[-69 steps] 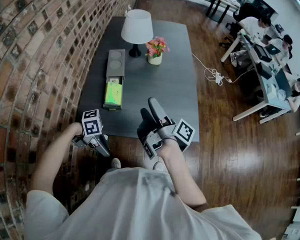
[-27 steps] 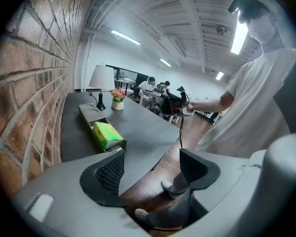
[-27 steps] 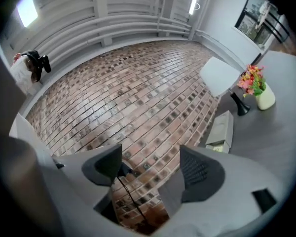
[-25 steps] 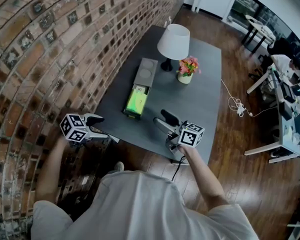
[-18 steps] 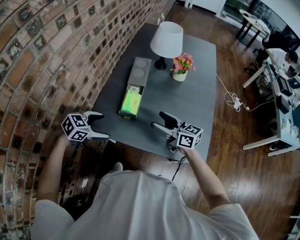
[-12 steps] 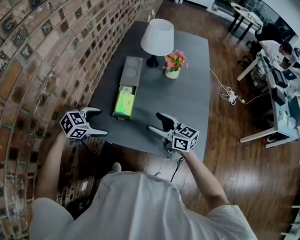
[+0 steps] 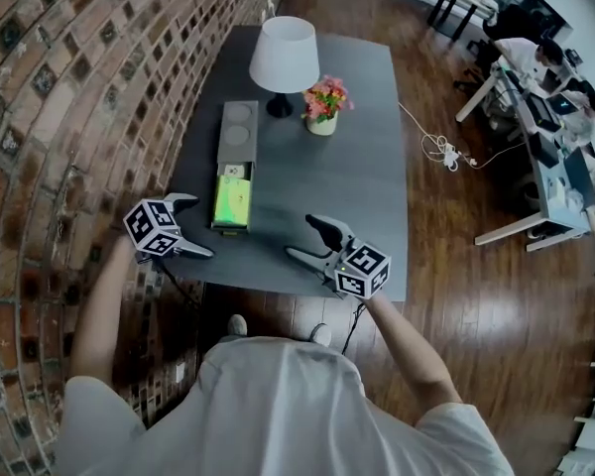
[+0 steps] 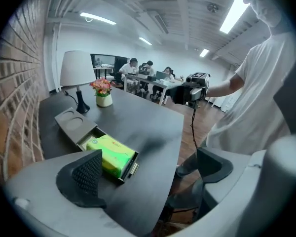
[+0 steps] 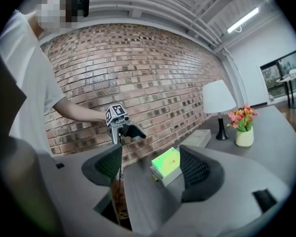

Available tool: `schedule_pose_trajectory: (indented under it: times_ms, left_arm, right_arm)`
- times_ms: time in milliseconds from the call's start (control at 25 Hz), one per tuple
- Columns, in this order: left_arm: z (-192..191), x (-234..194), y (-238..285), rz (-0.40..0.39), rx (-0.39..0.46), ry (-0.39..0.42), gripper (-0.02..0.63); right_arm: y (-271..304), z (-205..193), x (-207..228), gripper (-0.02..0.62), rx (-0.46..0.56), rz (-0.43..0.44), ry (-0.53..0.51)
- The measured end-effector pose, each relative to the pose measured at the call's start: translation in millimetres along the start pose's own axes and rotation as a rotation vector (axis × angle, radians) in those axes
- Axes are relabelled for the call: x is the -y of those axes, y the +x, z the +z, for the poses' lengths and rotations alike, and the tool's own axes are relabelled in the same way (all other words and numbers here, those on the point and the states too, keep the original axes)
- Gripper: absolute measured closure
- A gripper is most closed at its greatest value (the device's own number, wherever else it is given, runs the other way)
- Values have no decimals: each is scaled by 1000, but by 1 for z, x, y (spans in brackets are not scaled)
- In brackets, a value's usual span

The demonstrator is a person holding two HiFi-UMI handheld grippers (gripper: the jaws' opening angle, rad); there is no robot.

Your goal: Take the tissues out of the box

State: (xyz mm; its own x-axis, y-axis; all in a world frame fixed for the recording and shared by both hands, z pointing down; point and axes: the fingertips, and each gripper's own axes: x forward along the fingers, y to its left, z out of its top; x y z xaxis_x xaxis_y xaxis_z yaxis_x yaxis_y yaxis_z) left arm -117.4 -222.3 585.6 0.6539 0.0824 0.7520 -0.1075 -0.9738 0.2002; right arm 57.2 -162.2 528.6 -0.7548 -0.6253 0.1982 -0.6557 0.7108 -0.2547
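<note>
Here, the tissues [image 7: 231,198] lie lengthwise ahead-right of the nearer left gripper [image 7: 200,226], fingers opening, empty; right gripper [image 7: 300,236] fingers spread, empty too.

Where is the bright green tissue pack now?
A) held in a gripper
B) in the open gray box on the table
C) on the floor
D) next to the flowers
B: the green tissue pack lies in the slid-open tray of the gray box, on the table.

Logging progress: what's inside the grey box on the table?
A green tissue pack lies in the grey box, in its open drawer; beneath it and the covered half are hidden.
</note>
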Motion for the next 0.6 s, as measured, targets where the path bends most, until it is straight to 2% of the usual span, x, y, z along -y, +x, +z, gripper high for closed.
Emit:
schedule_pose_trajectory:
  times_ms: [160,280,440,600]
  left_arm:
    - [-3,-18,18,0,-81,51,6]
    - [-2,-42,29,46,-116,103,5]
    - [-2,-76,44,118,-167,134,5]
    - [-3,-97,60,152,-254,248,3]
  right_arm:
    - [-8,9,-1,233,27,-35,3]
    - [-11,13,-6,233,35,-57,-18]
    - [-13,13,-10,233,36,-75,-4]
    - [-15,8,-14,233,23,-100,16]
